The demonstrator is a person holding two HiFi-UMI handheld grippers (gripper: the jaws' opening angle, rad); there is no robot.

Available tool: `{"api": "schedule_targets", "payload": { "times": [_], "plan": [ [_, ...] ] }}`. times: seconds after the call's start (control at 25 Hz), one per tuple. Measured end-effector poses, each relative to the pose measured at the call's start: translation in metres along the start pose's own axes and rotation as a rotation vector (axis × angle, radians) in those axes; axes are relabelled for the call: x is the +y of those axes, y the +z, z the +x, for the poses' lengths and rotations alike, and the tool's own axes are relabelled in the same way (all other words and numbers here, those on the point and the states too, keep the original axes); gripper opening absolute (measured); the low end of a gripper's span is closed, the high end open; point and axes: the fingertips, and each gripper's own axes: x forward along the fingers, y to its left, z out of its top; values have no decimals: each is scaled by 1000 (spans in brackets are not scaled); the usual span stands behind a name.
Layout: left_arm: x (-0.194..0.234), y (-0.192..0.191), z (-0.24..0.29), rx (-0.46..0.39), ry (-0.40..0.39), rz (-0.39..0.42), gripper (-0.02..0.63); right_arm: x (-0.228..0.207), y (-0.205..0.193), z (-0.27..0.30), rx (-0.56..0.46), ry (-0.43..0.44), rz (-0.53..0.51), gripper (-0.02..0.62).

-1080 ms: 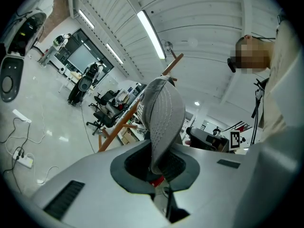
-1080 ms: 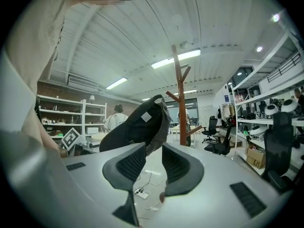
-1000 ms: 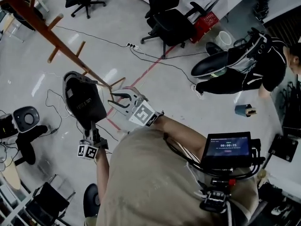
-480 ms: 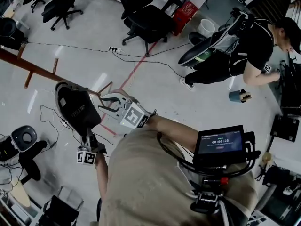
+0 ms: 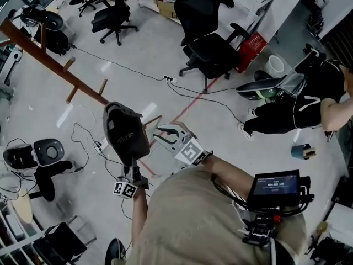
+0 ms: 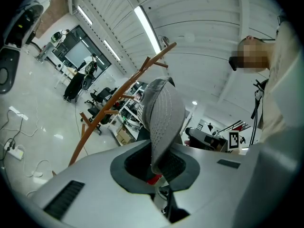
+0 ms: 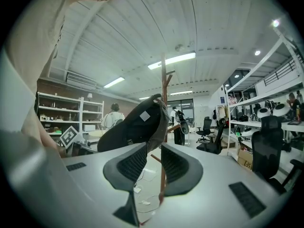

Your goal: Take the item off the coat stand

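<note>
My left tongs [image 5: 132, 164] are clamped on the cap [image 5: 126, 134], gripping it at its lower edge. In the left gripper view the grey fabric [image 6: 164, 113] rises straight up out of the closed jaws [image 6: 159, 167].

The cap sits in front of the wooden coat stand [image 5: 60, 65], whose pole slants away to the far left across the floor [image 5: 220, 120]. One short peg [image 5: 152, 120] pokes out just to the right of the cap. From the head view I can't quite tell whether the cap is clear of that peg or touching it.

My right tongs [image 5: 161, 132] are just to the right of the cap, jaws apart. They have just been closing a little, but nothing is pinched between them. In the right gripper view the cap's dark underside [image 7: 135, 125] hangs just past the tips [image 7: 153, 163], with the stand's pole [image 7: 164, 80] upright behind it.

Farther off stands a black office chair [image 5: 212, 46] with a red box [image 5: 251, 40] at its right. A person in dark clothes [image 5: 300, 106] bends low at the far right. Cables [image 5: 127, 70] trail over the floor.
</note>
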Motion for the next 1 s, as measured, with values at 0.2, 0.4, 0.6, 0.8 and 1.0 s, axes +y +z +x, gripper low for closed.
{"api": "schedule_targets", "payload": {
  "times": [0.2, 0.4, 0.6, 0.8, 1.0],
  "plan": [
    [3, -11, 5, -16, 30, -14, 34, -19, 1, -2, -4, -1, -16, 95],
    [3, -9, 12, -47, 39, -16, 34, -42, 18, -8, -44, -64, -13, 94],
    [6, -8, 9, -51, 39, -17, 34, -45, 24, -14, -45, -82, -31, 87],
    [3, 2, 19, -46, 9, -14, 34, -47, 31, -18, -43, -121, -71, 87],
    [19, 28, -15, -51, -47, -6, 34, 5, 36, 6, -26, -111, -78, 87]
  ]
}}
